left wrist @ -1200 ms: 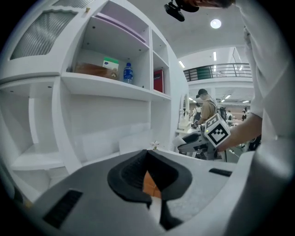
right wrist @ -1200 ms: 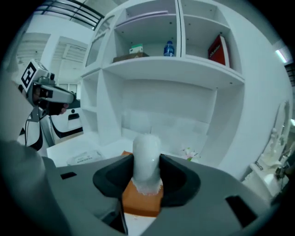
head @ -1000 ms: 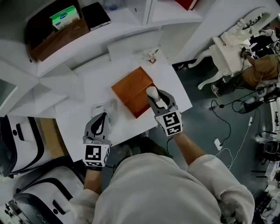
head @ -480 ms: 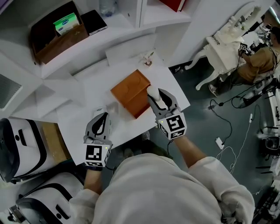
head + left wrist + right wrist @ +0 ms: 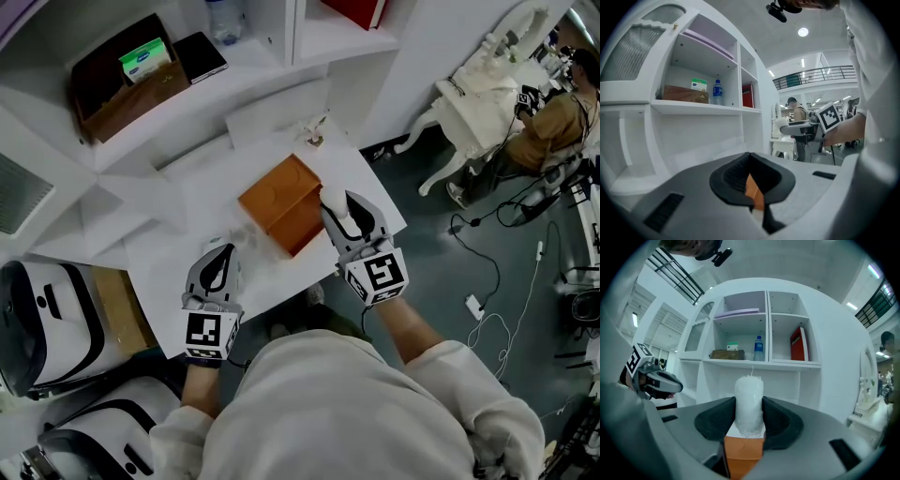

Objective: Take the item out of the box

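Your right gripper [image 5: 342,210] pinches its jaws on the upright white candle [image 5: 749,399], just above the orange box [image 5: 277,197] on the bench [image 5: 178,258], while your left gripper [image 5: 219,255] jaws look closed, seemingly empty.

Right hand-held gripper [image 5: 339,201] lifted candle [image 5: 749,404] higher, clear of box [image 5: 275,199].

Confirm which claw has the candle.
The right claw: its jaws are shut on the white candle, upright above the orange box. The left claw is shut with nothing in it, beside the box.
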Demonstrator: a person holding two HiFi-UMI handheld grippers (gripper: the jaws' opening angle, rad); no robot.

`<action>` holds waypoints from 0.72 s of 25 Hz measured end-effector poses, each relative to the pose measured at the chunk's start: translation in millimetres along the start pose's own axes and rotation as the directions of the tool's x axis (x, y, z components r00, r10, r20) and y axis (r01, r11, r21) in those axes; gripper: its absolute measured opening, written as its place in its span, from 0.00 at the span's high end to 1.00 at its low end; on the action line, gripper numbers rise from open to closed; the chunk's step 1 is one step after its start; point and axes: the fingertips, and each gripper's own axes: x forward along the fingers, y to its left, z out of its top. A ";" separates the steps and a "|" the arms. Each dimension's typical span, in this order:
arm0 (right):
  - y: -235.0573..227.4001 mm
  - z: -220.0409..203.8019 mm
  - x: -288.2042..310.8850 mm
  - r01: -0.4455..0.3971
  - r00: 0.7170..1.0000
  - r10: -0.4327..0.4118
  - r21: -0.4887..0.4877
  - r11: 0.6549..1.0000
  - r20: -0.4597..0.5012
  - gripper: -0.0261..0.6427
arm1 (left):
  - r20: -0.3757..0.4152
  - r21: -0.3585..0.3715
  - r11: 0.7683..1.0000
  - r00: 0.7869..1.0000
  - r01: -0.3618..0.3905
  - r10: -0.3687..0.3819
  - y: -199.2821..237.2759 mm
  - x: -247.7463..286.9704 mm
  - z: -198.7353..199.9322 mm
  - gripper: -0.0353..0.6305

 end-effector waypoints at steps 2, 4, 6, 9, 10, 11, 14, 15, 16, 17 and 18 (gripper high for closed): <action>0.3 3.3 -2.5 0.003 1.000 -0.003 0.002 1.000 0.011 0.68 | 0.002 0.003 1.000 1.000 0.002 -0.002 -0.9 -0.7 1.6 0.94; 0.7 5.4 -4.2 0.005 1.000 -0.005 0.005 1.000 0.020 0.69 | 0.003 0.005 1.000 1.000 0.002 -0.002 -1.4 -1.4 2.3 0.94; 0.8 7.5 -5.6 0.005 1.000 -0.006 0.009 1.000 0.031 0.69 | 0.002 0.007 1.000 1.000 0.001 -0.001 -1.8 -2.4 2.9 0.94; -0.2 10.2 -6.9 0.005 0.999 -0.006 0.017 1.000 0.044 0.69 | 0.001 0.009 1.000 1.000 0.000 0.000 -3.2 -2.8 4.0 0.94; -0.5 10.7 -7.2 0.005 0.999 -0.006 0.019 1.000 0.046 0.69 | 0.001 0.009 1.000 1.000 0.000 0.000 -3.9 -2.5 4.1 0.94; -0.6 10.9 -7.3 0.004 0.999 -0.005 0.020 1.000 0.047 0.69 | 0.000 0.009 1.000 1.000 0.000 0.000 -4.8 -2.1 4.1 0.94; -1.5 9.2 -7.2 -0.003 0.999 0.002 0.024 1.000 0.048 0.69 | -0.004 0.011 1.000 1.000 0.001 0.000 -7.4 -0.4 3.3 0.94; -2.1 8.4 -7.2 -0.004 0.999 0.003 0.026 1.000 0.047 0.69 | -0.005 0.012 1.000 1.000 0.001 -0.001 -8.2 0.2 3.1 0.94; -2.7 7.6 -7.1 -0.005 0.999 0.003 0.028 1.000 0.047 0.69 | -0.006 0.013 1.000 1.000 0.001 -0.001 -8.9 0.9 3.0 0.94; -3.2 7.0 -7.2 -0.005 0.999 0.004 0.029 1.000 0.047 0.69 | -0.007 0.013 1.000 1.000 0.002 -0.002 -9.7 1.6 2.8 0.94; -3.7 6.3 -7.1 -0.005 0.999 0.004 0.030 1.000 0.047 0.69 | -0.008 0.013 1.000 1.000 0.002 -0.002 -10.3 2.2 2.5 0.94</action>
